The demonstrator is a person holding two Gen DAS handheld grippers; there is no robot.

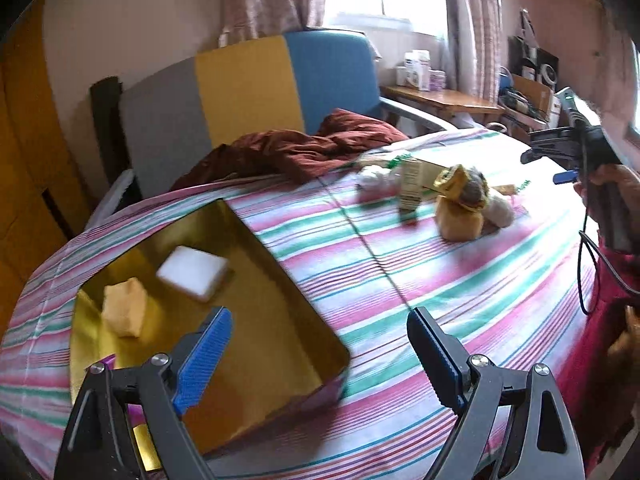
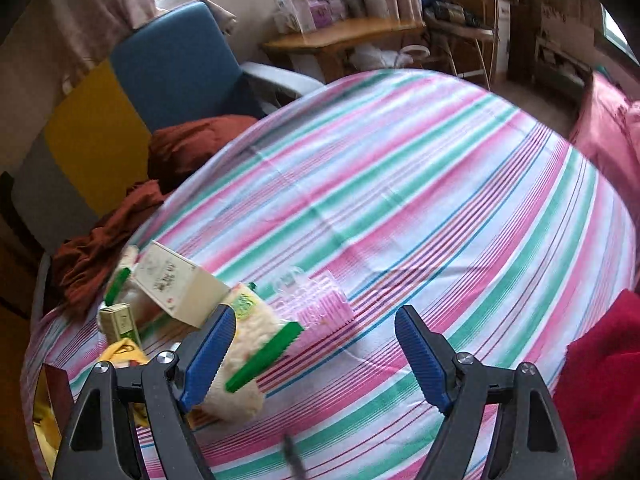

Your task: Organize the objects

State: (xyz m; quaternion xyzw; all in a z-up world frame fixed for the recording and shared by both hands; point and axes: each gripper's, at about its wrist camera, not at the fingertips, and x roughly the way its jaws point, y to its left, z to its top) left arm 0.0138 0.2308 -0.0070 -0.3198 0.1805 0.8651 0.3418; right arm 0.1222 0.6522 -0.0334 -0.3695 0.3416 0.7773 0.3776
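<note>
A striped bedsheet [image 1: 460, 280] covers the whole work surface, which is why every loose item lies on cloth and not a hard top. At the near left sits your gold-lined box [image 1: 280, 264], open-topped and set apart from the clutter so it can take sorted things; a white pad [image 1: 192, 272] and a yellow block [image 1: 124, 312] already lie inside it. Far across the sheet, beside a crumpled rust-red cloth [image 1: 304, 148], the unsorted heap waits: a white carton [image 2: 176, 284] leaning on its neighbours, a green-edged snack packet [image 2: 248, 344], a small green carton [image 2: 118, 320] and a clear plastic piece [image 2: 316, 296]. Your left gripper [image 1: 320, 360] hangs over the box's near corner, jaws spread and gripping nothing. Your right gripper [image 2: 316, 356] hovers just beside the snack packet, jaws likewise spread and bare, probably lining up for the next pick.
</note>
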